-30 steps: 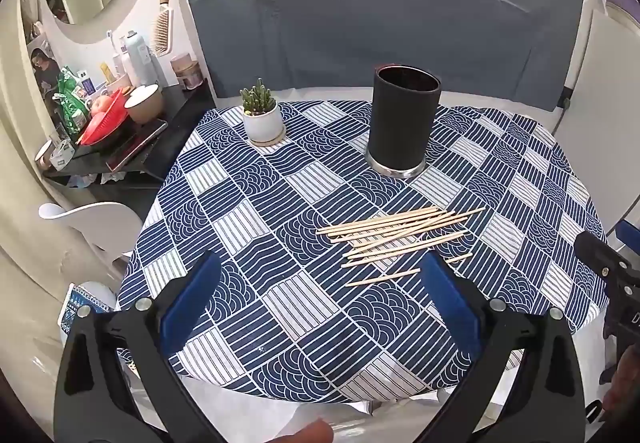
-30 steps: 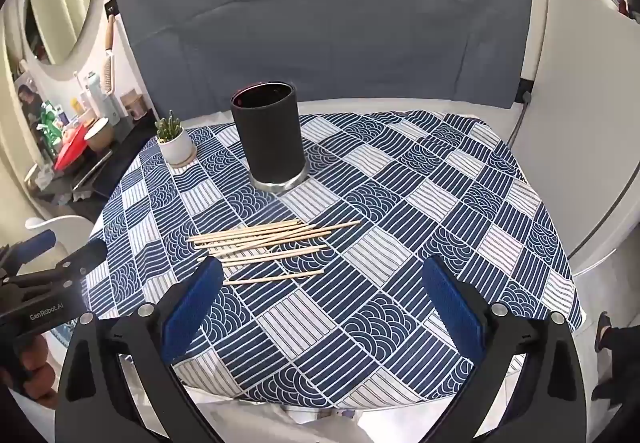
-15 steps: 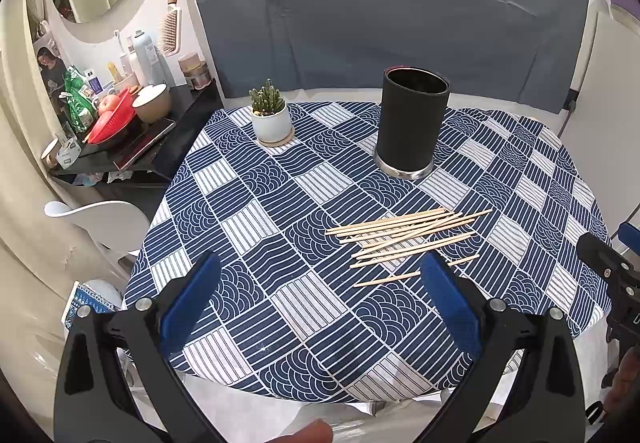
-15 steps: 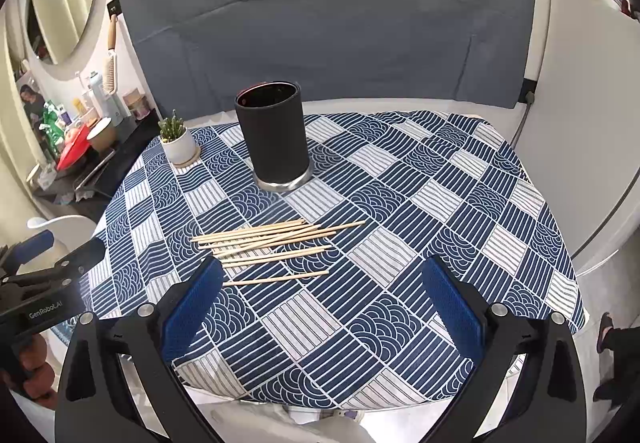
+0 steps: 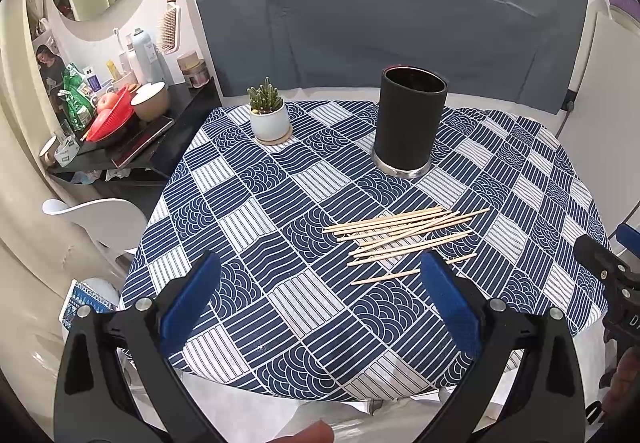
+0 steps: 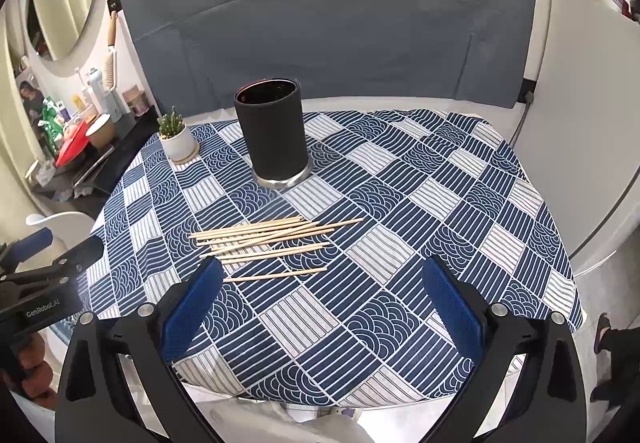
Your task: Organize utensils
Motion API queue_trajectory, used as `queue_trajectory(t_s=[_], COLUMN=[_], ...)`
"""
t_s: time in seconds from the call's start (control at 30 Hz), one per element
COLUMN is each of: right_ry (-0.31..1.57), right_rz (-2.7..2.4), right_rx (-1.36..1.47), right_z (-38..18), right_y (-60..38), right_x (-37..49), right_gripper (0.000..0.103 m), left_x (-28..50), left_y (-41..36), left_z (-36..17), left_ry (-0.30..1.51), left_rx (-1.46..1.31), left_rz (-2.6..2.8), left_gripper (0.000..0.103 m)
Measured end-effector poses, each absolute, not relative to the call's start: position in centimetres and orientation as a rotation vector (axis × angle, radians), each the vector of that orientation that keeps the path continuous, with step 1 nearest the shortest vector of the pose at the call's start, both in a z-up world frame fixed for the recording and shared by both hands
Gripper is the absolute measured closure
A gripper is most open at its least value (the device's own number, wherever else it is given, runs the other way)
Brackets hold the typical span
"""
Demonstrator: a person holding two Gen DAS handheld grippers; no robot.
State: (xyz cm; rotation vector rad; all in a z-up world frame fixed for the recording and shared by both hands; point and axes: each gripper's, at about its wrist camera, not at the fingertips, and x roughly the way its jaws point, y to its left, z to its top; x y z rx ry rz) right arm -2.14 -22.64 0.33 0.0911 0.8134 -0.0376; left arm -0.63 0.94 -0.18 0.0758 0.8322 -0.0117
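Several wooden chopsticks [image 5: 404,239] lie loosely piled on the blue patterned tablecloth [image 5: 280,283]; they also show in the right wrist view [image 6: 272,243]. A black cylindrical holder [image 5: 410,123] stands upright behind them, and it also shows in the right wrist view [image 6: 272,135]; what is inside it is hidden. My left gripper [image 5: 320,295] is open and empty, above the table's near edge, short of the chopsticks. My right gripper [image 6: 320,299] is open and empty, just in front of the pile.
A small potted cactus [image 5: 268,115] stands at the table's back left. A black side shelf [image 5: 132,147] with bowls, bottles and a red basket is left of the table. A white chair [image 5: 100,215] is at the left, a white panel [image 6: 580,123] at the right.
Both grippers have pulled back and risen slightly, so the table sits a little farther off and more of its near edge shows. Nothing on the table has moved.
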Motion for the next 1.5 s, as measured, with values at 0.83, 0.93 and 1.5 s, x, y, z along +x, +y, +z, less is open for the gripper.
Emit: queue_trajectory(t_s=[0.83, 0.93, 1.5], right_ry=[0.848, 0.847, 0.857], right_rz=[-0.017, -0.014, 0.0], right_rx=[0.098, 0.095, 0.082], right_z=[-0.2, -0.2, -0.3], right_y=[-22.8, -22.8, -23.5], right_x=[-1.6, -1.6, -1.0], right_gripper=[0.007, 0.007, 0.007], left_x=[-0.7, -0.7, -0.8], left_y=[1.0, 1.0, 0.5], left_z=[-0.1, -0.1, -0.1], left_ry=[0.842, 0.844, 0.855], left_rx=[0.057, 0.055, 0.043], left_rz=[0.002, 0.002, 0.018], left_gripper=[0.005, 0.005, 0.005])
